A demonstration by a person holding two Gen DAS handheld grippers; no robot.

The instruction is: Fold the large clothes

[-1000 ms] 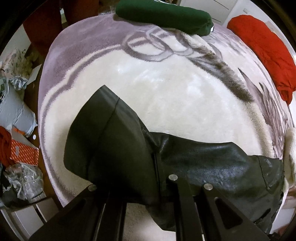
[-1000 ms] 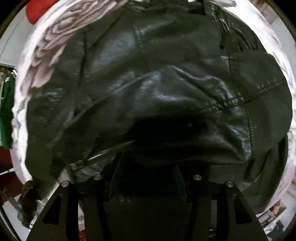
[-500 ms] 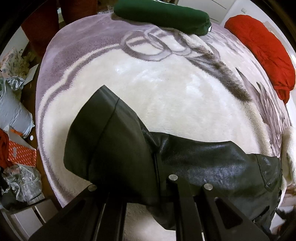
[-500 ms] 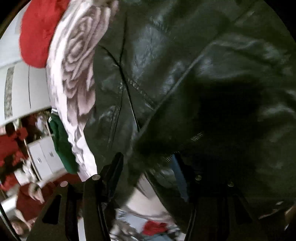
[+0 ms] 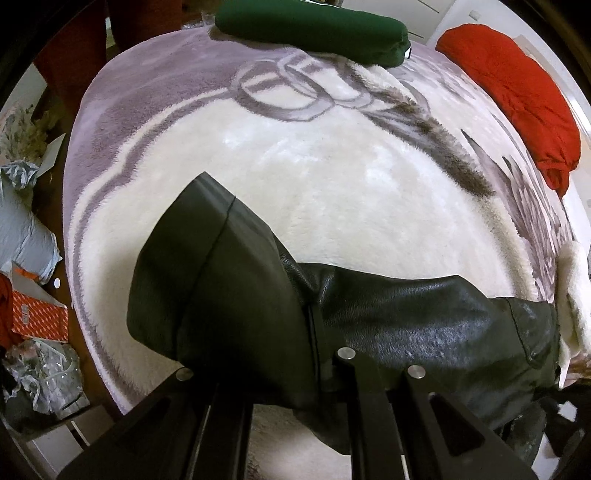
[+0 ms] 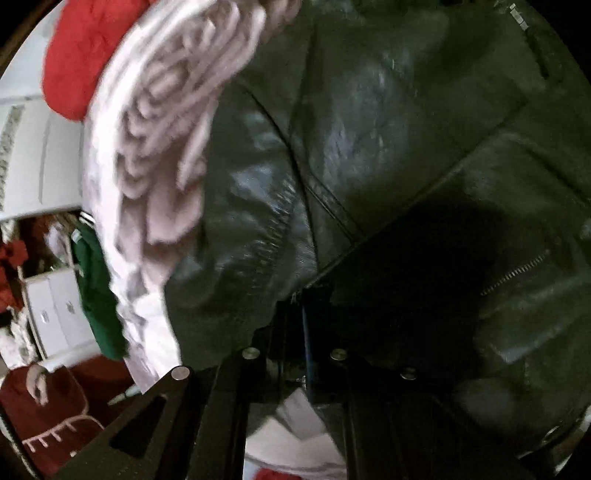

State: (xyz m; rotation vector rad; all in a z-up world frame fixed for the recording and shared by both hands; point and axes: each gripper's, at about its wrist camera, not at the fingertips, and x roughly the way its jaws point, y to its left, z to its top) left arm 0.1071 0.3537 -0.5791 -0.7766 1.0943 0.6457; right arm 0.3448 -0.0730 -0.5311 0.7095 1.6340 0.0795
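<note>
A black leather jacket lies over the near edge of a white and lilac fleece blanket. My left gripper is shut on the jacket's sleeve, whose dark lining end sticks out to the left above the blanket. In the right wrist view the jacket fills most of the frame, with zips showing. My right gripper is shut on a fold of the jacket; its tips are buried in the leather.
A folded green garment lies at the blanket's far edge and a red garment at the far right. Boxes, bags and packing clutter sit on the floor to the left. White cabinets show in the right wrist view.
My right gripper has swung and rolled to the side with the jacket, so the blanket, red and green garments came into its view. My left gripper has stayed almost still.
</note>
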